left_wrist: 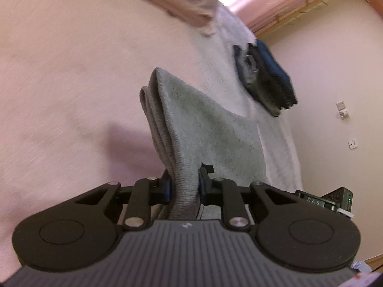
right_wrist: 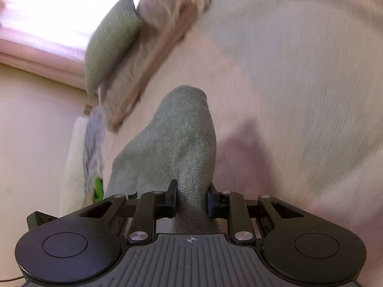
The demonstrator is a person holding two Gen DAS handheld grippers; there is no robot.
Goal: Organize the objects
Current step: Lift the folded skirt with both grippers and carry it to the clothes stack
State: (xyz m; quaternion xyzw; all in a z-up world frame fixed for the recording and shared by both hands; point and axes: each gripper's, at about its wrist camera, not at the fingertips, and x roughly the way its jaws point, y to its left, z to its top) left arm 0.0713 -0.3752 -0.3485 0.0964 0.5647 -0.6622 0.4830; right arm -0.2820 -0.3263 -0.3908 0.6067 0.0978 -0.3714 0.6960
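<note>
A grey knitted cloth (left_wrist: 198,129) hangs stretched between my two grippers above the pale pink bed sheet (left_wrist: 59,83). My left gripper (left_wrist: 184,186) is shut on one bunched end of it, the fabric pinched between both pads. In the right wrist view the same grey cloth (right_wrist: 177,143) runs forward from my right gripper (right_wrist: 191,201), which is shut on its other gathered end. The cloth's far fold stands lifted off the sheet.
A stack of dark folded clothes (left_wrist: 265,76) lies on a light grey blanket (left_wrist: 275,131) near the bed's edge. A green pillow (right_wrist: 112,38) and a beige folded towel (right_wrist: 148,55) sit at the far side. The wall (left_wrist: 335,71) carries sockets (left_wrist: 352,143).
</note>
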